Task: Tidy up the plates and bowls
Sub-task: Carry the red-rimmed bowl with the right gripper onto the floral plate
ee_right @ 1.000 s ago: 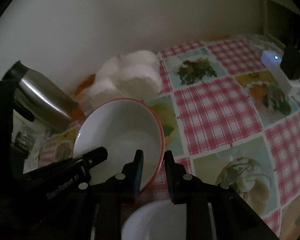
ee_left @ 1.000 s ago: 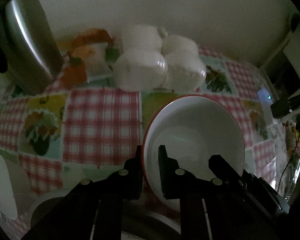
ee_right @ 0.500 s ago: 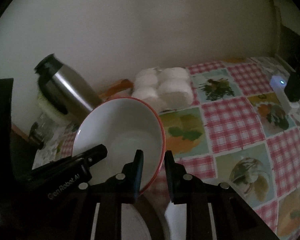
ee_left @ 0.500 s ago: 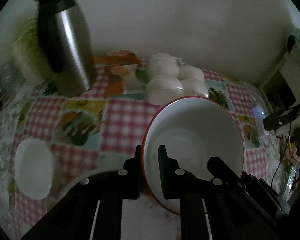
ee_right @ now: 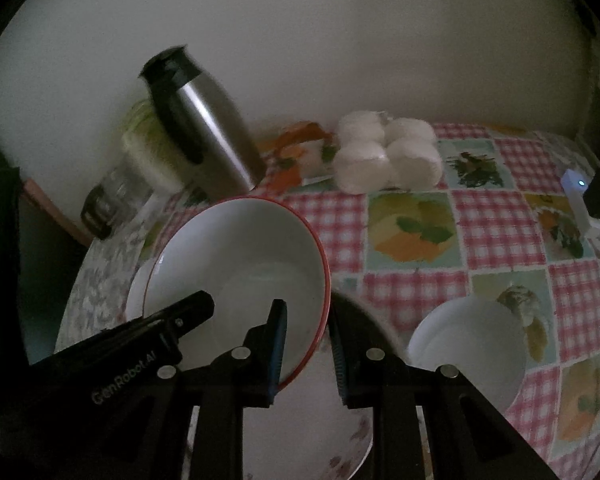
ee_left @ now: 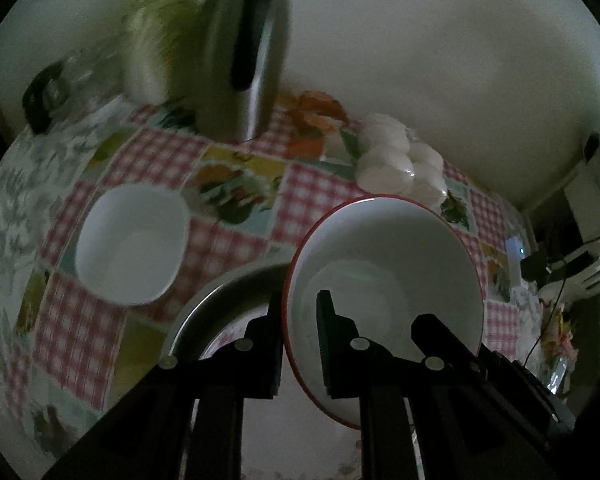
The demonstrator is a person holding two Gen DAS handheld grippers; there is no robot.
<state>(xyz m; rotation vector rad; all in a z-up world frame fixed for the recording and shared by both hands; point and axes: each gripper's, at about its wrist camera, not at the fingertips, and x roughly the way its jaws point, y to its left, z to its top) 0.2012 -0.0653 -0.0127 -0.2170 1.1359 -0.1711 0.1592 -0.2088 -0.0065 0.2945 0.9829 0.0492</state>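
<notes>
Now both tongs, left and right, clamp the tilted red-rimmed bowl.

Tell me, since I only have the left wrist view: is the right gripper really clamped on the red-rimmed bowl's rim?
Observer: Yes. The right gripper is shut on the red-rimmed bowl, with one finger inside the rim and one outside.
Operator: Is there any dish besides the white bowl on my left?
Observer: Yes, a second white bowl stands on the tablecloth, just right of that gripper.
</notes>
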